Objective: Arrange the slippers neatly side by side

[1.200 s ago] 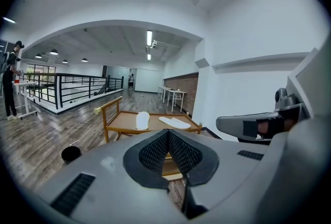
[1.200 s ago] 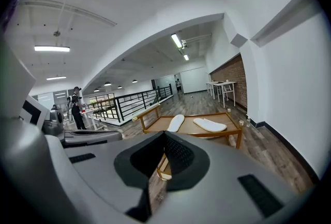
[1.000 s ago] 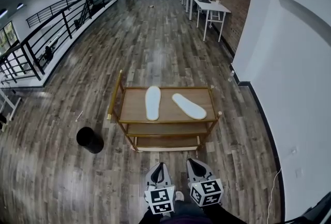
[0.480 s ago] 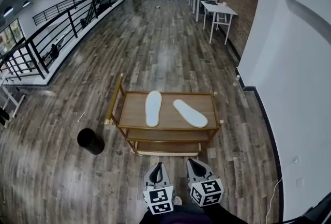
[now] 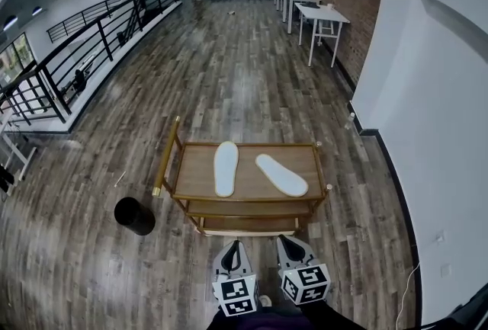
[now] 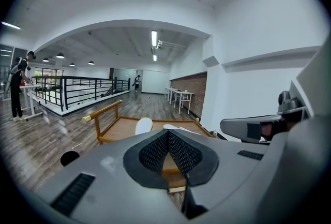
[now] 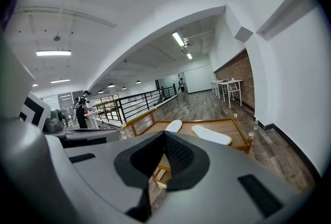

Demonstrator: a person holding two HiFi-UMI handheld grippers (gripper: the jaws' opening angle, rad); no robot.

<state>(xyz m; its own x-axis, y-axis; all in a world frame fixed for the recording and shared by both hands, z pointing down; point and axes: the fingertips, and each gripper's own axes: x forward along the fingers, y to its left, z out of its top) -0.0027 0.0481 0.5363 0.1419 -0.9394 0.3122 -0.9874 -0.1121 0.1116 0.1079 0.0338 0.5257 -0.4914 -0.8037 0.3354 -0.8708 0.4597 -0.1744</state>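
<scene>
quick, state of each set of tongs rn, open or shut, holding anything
left tongs: closed, holding nothing
right tongs: closed, holding nothing

– Any words, numbers or brand names to read?
– None. The marker cube (image 5: 235,296) on the left claw (image 5: 232,246), like the one on the right claw (image 5: 285,241), shows only black-and-white square patterns, no letters.
</scene>
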